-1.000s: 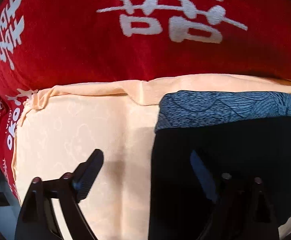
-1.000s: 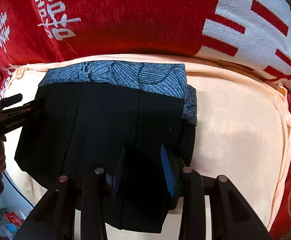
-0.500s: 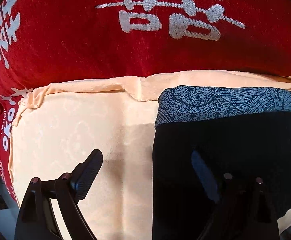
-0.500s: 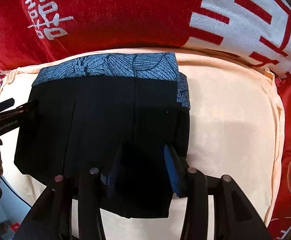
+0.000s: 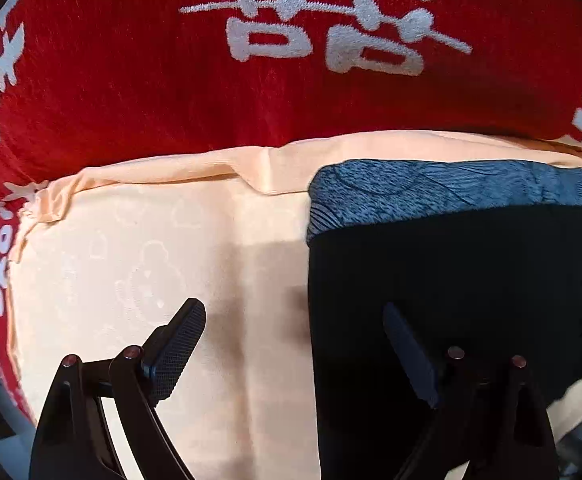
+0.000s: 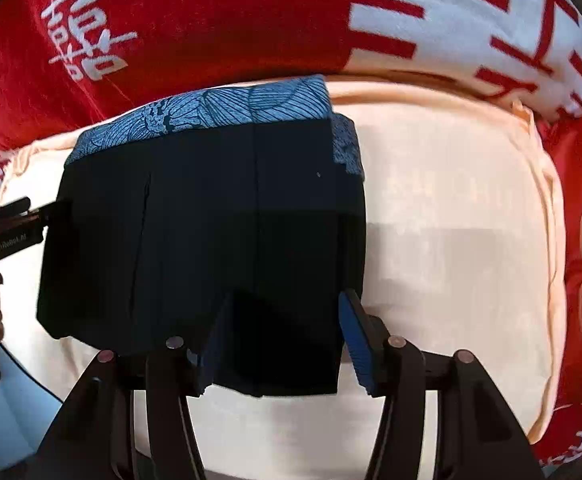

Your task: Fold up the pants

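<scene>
Right wrist view: right gripper [image 6: 287,344] pointed down; jaws opening, near hem of pants [image 6: 211,232] seen between them, pads not pressing.
Left gripper [image 5: 295,356]: jaws spread wide, straddling pants' left edge; nothing gripped.
Pants: folded, laid on peach cloth [image 6: 451,240] over red blanket [image 5: 131,80].

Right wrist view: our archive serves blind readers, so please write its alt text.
Folded black pants with a blue leaf-patterned waistband lie on a peach cloth over a red blanket with white characters. The right tongs are opening, straddling the pants' near edge.
</scene>
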Demonstrator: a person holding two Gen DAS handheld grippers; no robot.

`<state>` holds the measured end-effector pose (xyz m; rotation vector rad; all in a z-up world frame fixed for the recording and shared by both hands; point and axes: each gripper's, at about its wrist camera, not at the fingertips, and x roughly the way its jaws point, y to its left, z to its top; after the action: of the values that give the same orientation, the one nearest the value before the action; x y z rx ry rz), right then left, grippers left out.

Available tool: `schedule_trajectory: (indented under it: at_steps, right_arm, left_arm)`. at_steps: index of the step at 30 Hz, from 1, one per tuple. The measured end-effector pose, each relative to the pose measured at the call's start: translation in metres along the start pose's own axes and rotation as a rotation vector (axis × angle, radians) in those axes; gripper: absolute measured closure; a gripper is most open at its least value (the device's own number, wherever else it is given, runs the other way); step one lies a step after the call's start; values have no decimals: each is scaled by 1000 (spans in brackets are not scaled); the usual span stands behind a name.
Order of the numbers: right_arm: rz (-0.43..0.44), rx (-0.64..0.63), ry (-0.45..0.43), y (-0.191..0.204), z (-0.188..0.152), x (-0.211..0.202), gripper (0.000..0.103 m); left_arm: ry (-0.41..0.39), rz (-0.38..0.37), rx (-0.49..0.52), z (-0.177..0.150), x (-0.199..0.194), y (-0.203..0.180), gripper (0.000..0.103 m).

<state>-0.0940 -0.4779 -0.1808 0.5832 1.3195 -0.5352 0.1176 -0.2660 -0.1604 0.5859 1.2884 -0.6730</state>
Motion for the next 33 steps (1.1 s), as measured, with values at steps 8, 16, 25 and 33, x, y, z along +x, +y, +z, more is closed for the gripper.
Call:
schedule_trajectory:
  at_steps: [8, 16, 25, 33]
  right_arm:
    - [161, 81, -14, -44, 2, -10, 26]
    - [354, 215, -3, -100, 13, 11, 25]
    - [571, 203, 67, -103, 28, 61, 25]
    - [732, 169, 78, -107, 40, 77, 24]
  left_arm:
    - [61, -260, -15, -4, 7, 17, 12]
    - [175, -444, -63, 2, 34, 28, 12]
    - [215, -555, -56, 9, 58, 9, 4]
    - [209, -580, -65, 11, 67, -22, 1]
